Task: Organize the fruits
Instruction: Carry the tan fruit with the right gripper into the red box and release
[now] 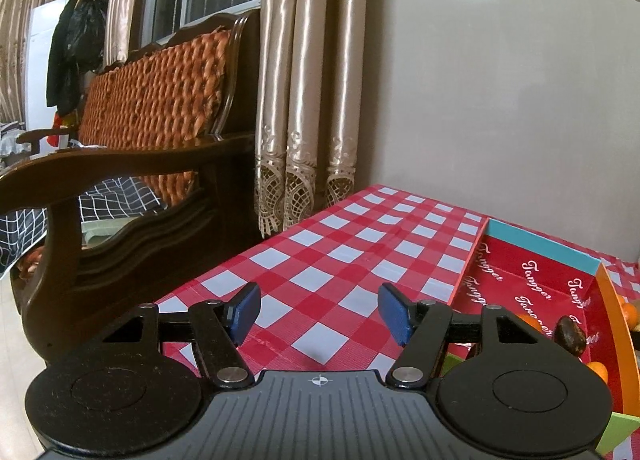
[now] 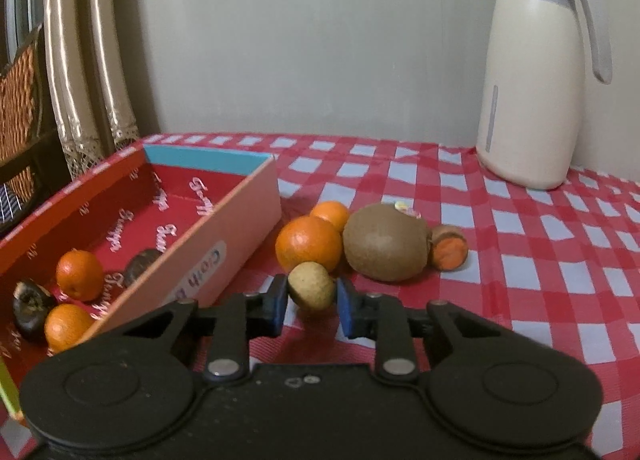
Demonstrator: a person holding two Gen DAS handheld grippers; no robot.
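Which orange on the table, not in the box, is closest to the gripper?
The bigger orange, right behind the small tan fruit that the right gripper holds. The smaller orange sits farther back, beside the kiwi.

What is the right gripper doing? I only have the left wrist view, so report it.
Observer: The right gripper is shut on a small tan fruit, just outside the red box.
Operator: List what is loose on the tablecloth.
Observer: A big orange, a small orange behind it, a kiwi and a cut orange-fleshed piece, all clustered behind the held fruit.
Operator: Count what is in the box.
Observer: Two boxed oranges and two dark fruits, all towards its near end.
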